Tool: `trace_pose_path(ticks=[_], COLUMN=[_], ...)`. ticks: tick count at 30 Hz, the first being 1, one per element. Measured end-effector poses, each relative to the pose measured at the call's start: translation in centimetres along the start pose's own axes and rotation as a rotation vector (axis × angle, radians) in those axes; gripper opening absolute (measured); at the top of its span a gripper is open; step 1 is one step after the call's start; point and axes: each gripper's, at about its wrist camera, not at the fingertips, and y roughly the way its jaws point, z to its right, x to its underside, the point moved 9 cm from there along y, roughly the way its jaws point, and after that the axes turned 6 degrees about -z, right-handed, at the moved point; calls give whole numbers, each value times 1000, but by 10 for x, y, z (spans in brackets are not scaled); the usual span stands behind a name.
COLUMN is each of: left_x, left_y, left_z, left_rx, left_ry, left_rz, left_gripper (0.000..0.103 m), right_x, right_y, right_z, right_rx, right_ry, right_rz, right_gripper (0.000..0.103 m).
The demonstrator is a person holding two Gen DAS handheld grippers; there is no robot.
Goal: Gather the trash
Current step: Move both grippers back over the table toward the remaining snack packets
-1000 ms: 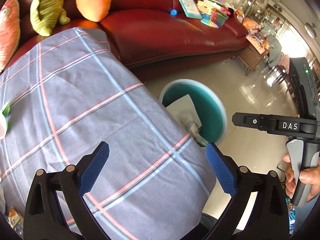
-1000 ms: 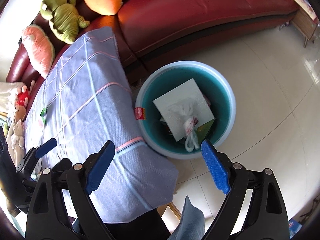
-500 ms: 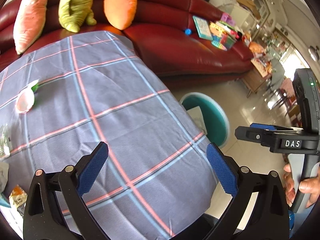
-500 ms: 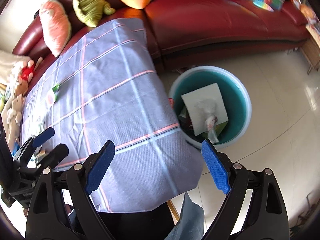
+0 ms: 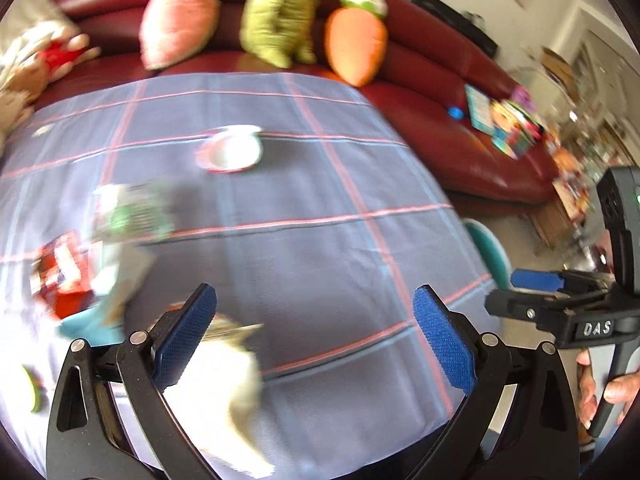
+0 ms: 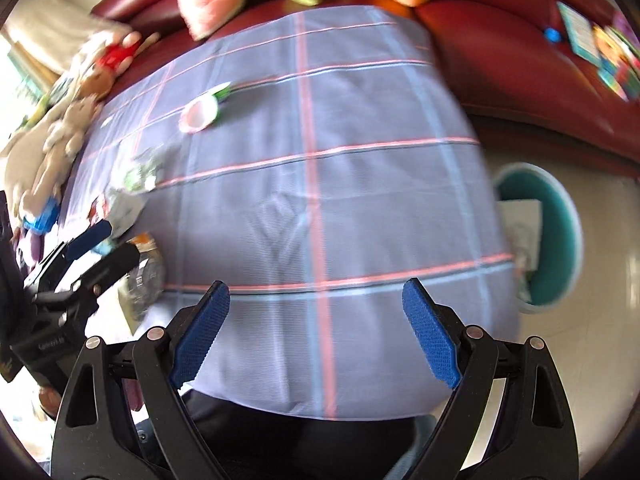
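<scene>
Trash lies on the left of the plaid tablecloth (image 5: 320, 208): a white round lid (image 5: 231, 153), a green and white wrapper (image 5: 132, 212), a red packet (image 5: 62, 276) and crumpled white paper (image 5: 224, 376) by the left finger. My left gripper (image 5: 316, 340) is open and empty above the cloth. My right gripper (image 6: 316, 332) is open and empty over the table's near edge. The teal bin (image 6: 556, 236) stands on the floor to the right, with white paper (image 6: 522, 224) in it. The lid also shows in the right wrist view (image 6: 198, 114).
A red sofa (image 5: 452, 140) with plush toys (image 5: 280, 12) and an orange carrot cushion (image 5: 356, 48) runs behind the table. Books and toys (image 5: 504, 124) lie on its right seat. More soft toys (image 6: 68, 128) sit at the table's left end.
Both grippers have swung left, away from the bin and toward the trash on the table's left side. Both stay open. The bin has slid to the right edge of both views.
</scene>
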Motion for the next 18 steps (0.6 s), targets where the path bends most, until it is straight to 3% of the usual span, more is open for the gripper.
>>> trace_pose_path(ticks=[9, 18], left_x=[15, 38], left_y=[-37, -41], left_z=[-123, -186], left_rx=[-101, -143], left_ry=[-179, -278], left_rz=[47, 30], left_gripper=[99, 99], right_x=[-3, 10], right_y=[36, 84], right_z=[-113, -176], right_rx=[-60, -92], right_ry=[-170, -264], right_rz=[-72, -169], right_gripper=[84, 84])
